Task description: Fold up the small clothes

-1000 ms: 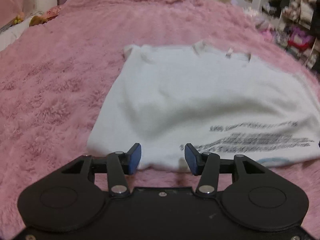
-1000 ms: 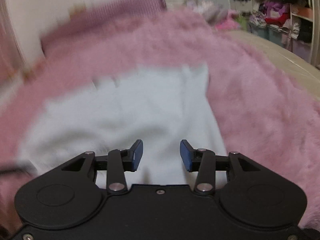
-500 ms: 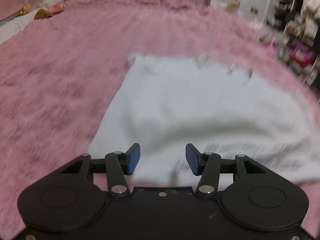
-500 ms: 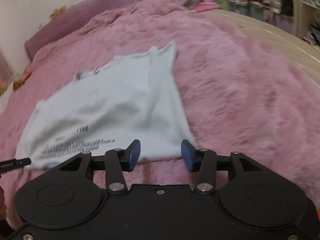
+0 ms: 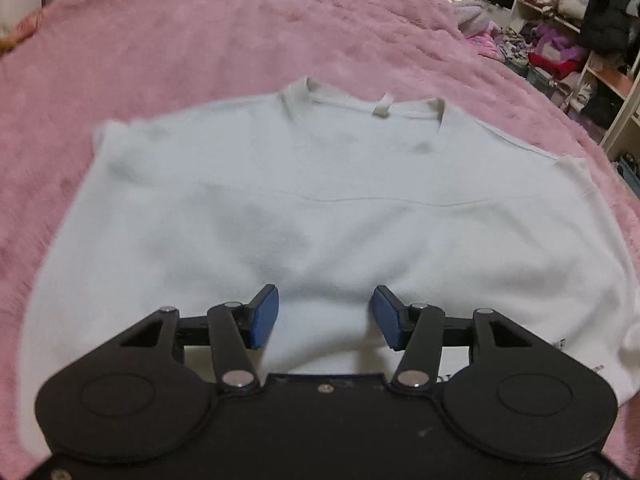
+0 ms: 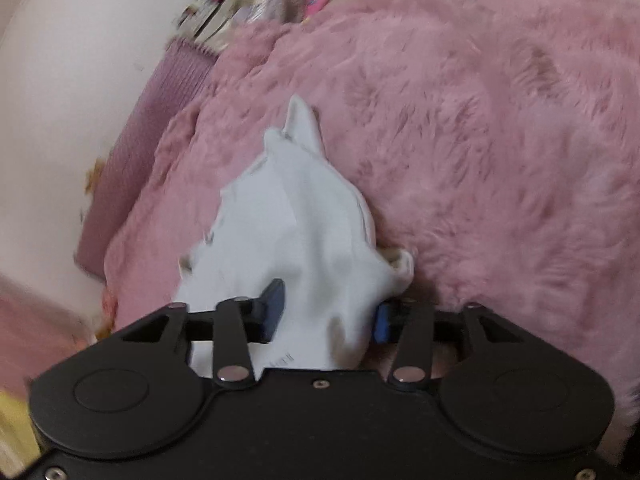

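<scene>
While the white T-shirt lies spread across the middle of the left wrist view on the pink fleece blanket, collar toward the top of the frame, the right wrist view shows one of its lower corners bunched up in the lower centre. There the right gripper has cloth filling the gap between its blue pads, and it looks to be gripping that fold, though blur hides how firmly. The left gripper sits at the bottom centre of its frame over the hem, its jaws spreading wider with flat cloth below them and nothing pinched. The main risk, as I judge it, is an uneven fold: with only one corner lifted, pulling it would drag the shirt askew or crumple it. A shallow bite on a thick wad could also slip free. The left pads might nip the fleece along with the hem and lift both.
</scene>
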`<action>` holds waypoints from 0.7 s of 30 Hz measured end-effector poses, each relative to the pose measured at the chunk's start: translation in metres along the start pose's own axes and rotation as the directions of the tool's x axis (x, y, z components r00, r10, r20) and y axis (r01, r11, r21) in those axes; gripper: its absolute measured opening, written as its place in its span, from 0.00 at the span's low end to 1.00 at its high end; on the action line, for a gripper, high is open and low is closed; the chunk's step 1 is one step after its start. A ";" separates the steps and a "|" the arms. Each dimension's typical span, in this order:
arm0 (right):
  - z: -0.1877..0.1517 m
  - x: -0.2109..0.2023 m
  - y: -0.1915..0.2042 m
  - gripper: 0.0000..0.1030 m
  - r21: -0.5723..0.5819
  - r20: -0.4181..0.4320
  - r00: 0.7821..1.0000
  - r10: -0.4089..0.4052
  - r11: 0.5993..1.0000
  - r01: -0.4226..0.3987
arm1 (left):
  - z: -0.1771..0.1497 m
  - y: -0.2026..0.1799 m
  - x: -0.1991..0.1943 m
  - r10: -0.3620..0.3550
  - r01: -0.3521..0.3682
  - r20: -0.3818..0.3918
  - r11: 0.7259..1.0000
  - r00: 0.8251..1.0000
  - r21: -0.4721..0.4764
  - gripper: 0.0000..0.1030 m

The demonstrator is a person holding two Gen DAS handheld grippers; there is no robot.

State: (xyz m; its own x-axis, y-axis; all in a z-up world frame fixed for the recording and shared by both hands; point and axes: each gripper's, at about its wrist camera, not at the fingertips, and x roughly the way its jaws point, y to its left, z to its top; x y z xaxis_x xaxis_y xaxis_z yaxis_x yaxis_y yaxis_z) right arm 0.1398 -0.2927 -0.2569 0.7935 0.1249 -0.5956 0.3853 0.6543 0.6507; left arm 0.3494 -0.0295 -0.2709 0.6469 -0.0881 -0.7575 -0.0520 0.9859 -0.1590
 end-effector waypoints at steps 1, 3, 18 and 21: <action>0.000 0.002 0.006 0.39 -0.004 0.009 1.000 0.020 1.000 -0.019 | -0.002 0.002 0.001 -0.010 0.011 0.006 1.000 1.000 -0.009 0.54; -0.002 0.015 0.018 0.39 -0.072 -0.032 0.999 -0.023 0.997 0.021 | -0.002 0.006 0.000 -0.035 0.035 0.013 0.999 0.999 -0.019 0.54; -0.032 0.026 0.180 0.02 -0.443 0.076 0.971 0.227 0.880 -0.171 | -0.002 0.126 -0.142 -0.002 0.020 0.161 0.994 0.987 -0.109 0.54; -0.056 0.044 0.225 0.02 -0.513 0.011 0.962 0.272 0.828 -0.228 | -0.011 0.156 -0.175 0.035 -0.010 0.195 0.992 0.980 -0.125 0.54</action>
State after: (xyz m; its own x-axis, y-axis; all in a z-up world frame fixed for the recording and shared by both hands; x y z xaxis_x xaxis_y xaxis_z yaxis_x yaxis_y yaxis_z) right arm 0.2350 -0.0986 -0.1628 0.8738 0.2899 -0.3904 -0.1036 0.8954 0.4330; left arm 0.2193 0.1382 -0.1702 0.7808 -0.0245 -0.6243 -0.1534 0.9611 -0.2296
